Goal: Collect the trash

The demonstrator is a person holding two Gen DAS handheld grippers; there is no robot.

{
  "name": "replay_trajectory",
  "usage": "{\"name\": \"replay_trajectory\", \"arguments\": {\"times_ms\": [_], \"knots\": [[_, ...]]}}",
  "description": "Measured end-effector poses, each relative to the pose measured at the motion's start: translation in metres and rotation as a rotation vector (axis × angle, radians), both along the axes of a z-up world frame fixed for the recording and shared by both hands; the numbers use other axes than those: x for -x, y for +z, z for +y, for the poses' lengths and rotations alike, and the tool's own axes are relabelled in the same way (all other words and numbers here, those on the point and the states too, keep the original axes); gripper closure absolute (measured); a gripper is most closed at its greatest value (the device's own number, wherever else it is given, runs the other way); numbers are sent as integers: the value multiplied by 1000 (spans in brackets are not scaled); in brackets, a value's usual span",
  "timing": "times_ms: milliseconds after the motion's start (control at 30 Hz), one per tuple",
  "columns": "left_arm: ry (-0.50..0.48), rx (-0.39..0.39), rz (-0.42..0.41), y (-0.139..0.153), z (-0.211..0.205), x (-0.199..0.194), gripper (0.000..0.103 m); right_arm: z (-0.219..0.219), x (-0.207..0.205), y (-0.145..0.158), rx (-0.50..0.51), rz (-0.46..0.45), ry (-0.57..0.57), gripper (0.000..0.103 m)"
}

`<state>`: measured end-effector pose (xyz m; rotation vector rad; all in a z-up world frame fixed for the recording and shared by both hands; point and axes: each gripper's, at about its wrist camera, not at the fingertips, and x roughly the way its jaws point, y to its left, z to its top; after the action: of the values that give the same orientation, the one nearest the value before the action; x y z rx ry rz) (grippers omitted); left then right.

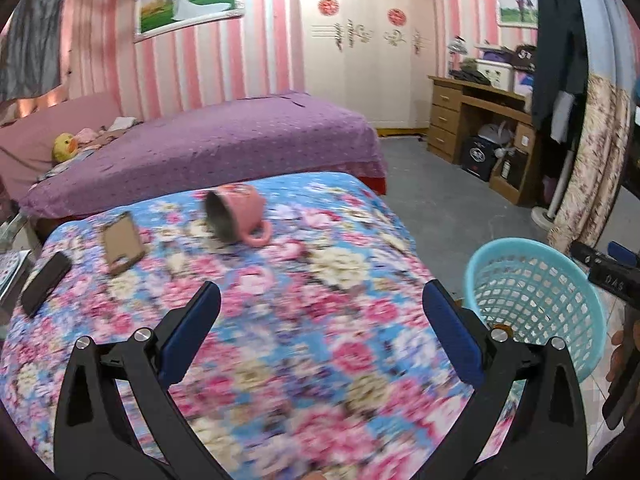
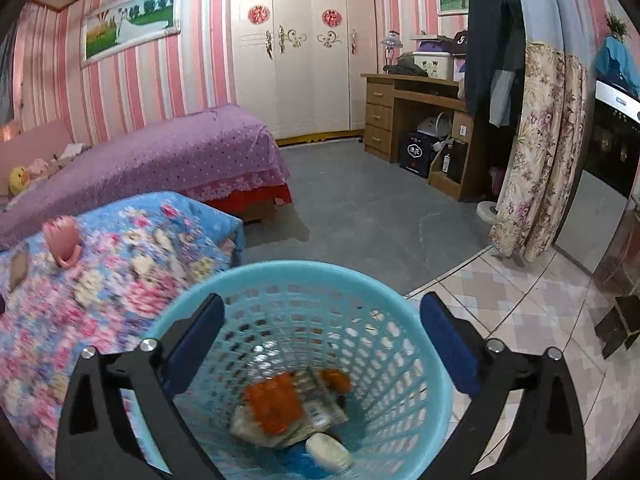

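Note:
A light blue mesh wastebasket [image 2: 304, 276] stands on the floor beside the flowered table. Inside it lie an orange-and-white wrapper [image 2: 276, 404], a small orange piece [image 2: 336, 380] and a white oval object [image 2: 330, 452]. My right gripper [image 2: 320, 344] hangs open directly over the basket mouth, nothing between its blue pads. My left gripper [image 1: 320, 332] is open over the flowered cloth [image 1: 280, 340], empty. The basket [image 1: 532, 300] shows at the right of the left wrist view, with the other gripper [image 1: 608, 276] above it. On the cloth lie a brown card piece [image 1: 122, 244] and a dark flat object [image 1: 44, 284].
A pink mug [image 1: 240, 216] lies on its side on the cloth. A purple-covered bed [image 1: 208, 148] stands behind the table. A wooden desk [image 2: 416, 120], a flowered curtain [image 2: 536, 152] and a fan base [image 2: 486, 210] stand at the right, past grey floor [image 2: 360, 216].

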<state>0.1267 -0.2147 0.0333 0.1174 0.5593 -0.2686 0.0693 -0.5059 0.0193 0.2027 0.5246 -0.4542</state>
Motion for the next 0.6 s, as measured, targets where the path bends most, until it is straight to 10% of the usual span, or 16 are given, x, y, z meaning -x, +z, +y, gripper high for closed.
{"name": "replay_trajectory", "arguments": {"times_ms": [167,433,600], "knots": [[42,8,-22,16,52,24,5,29,17,27,-96,-120,49,4],[103,-5,-59,24,118,73,5,121,24,47,69,-77,149,4],[118,-4,-47,12,153,95,5,163,42,32,-3,-86,242,4]]}}
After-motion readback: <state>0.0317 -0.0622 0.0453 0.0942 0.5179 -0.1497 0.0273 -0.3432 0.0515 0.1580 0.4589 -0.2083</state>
